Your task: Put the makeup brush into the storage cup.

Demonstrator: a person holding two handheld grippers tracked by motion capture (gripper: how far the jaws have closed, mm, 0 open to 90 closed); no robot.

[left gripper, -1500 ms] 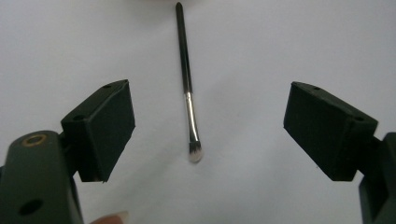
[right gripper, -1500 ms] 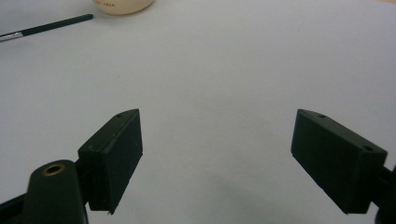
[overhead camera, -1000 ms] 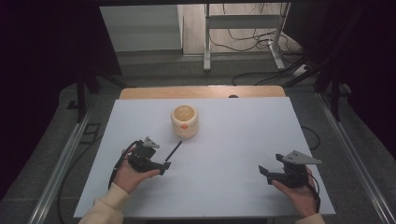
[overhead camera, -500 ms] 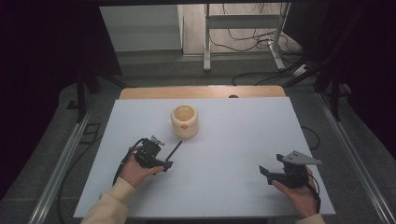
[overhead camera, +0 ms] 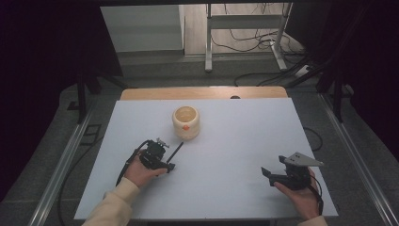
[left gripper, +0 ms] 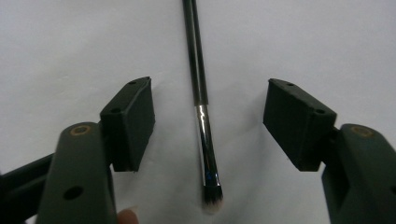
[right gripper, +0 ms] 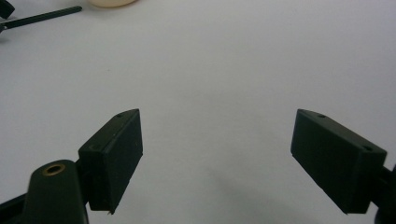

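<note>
High view: the left gripper [overhead camera: 165, 160] rests low on the white bench [overhead camera: 235, 136], pointing down over a thin black brush [overhead camera: 175, 151] lying just near of a cream cup [overhead camera: 186, 122]. The right gripper [overhead camera: 269, 175] sits at the near right, hand wrapped behind it.

Left gripper view: its jaws have just been closing, straddling the brush [left gripper: 201, 107] without touching.

Right gripper view: jaws wide apart, empty.
</note>
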